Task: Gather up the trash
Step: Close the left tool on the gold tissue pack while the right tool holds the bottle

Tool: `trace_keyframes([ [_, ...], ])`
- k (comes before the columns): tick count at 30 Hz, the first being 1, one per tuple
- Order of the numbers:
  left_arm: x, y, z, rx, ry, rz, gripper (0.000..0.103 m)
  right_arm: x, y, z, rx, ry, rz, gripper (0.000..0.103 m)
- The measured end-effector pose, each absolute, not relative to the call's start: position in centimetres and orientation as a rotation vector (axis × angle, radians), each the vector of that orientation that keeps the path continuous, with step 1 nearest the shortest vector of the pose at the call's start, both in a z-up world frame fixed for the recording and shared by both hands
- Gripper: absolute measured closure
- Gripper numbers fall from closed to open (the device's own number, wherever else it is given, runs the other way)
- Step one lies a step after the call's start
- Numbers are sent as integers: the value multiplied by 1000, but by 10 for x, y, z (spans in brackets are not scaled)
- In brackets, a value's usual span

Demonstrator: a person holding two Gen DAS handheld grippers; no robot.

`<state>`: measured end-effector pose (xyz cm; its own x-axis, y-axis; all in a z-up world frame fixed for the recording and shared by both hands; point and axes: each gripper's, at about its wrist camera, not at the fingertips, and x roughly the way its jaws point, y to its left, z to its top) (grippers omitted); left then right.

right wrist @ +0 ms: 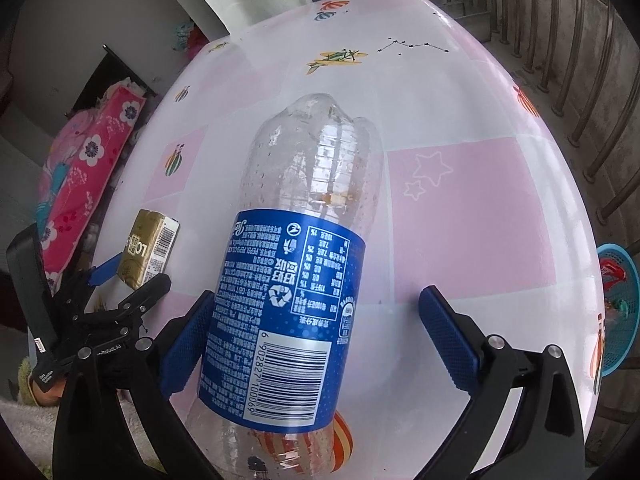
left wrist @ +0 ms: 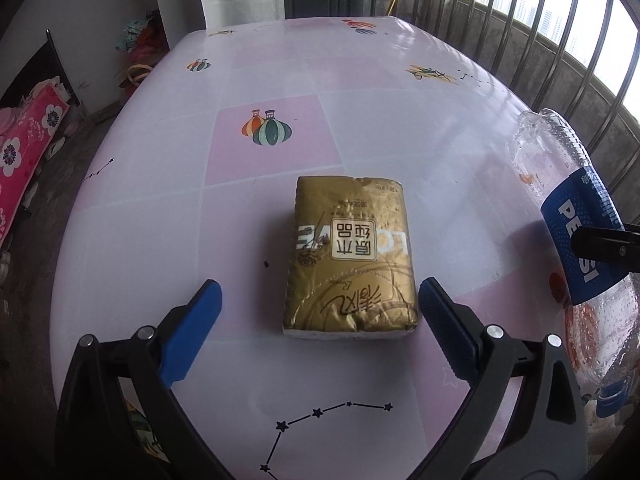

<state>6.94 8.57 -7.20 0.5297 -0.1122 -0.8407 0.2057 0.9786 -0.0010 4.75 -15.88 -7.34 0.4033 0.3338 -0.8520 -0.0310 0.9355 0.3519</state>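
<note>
A gold tissue pack (left wrist: 352, 256) lies on the pink-and-white table (left wrist: 280, 80). My left gripper (left wrist: 318, 300) is open, its blue fingers on either side of the pack's near end, not touching it. An empty clear Pepsi bottle (right wrist: 296, 264) with a blue label lies on the table between the open fingers of my right gripper (right wrist: 316, 312). The left pad (right wrist: 188, 344) is against the label; the right pad is well clear. The bottle also shows at the right edge of the left wrist view (left wrist: 576, 232). The tissue pack shows in the right wrist view (right wrist: 148, 248).
A teal mesh basket (right wrist: 620, 308) stands off the table's right edge. A metal railing (left wrist: 560, 40) runs along the far right. A pink floral cushion (left wrist: 24, 148) lies off the left side. The left gripper's body (right wrist: 92, 312) sits left of the bottle.
</note>
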Motion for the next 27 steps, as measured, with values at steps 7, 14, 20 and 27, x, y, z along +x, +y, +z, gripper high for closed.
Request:
trace_keyframes([
  [7, 69, 84, -72, 102, 996, -187, 8, 44, -173, -74, 408, 1096, 271, 6],
  [14, 68, 82, -72, 105, 996, -180, 8, 40, -175, -74, 432, 1074, 274, 6],
  [20, 67, 82, -72, 105, 996, -183, 7, 39, -171, -74, 406, 1061, 264, 6],
  [27, 66, 83, -73, 103, 993, -184, 7, 38, -171, -74, 403, 1064, 268, 6],
])
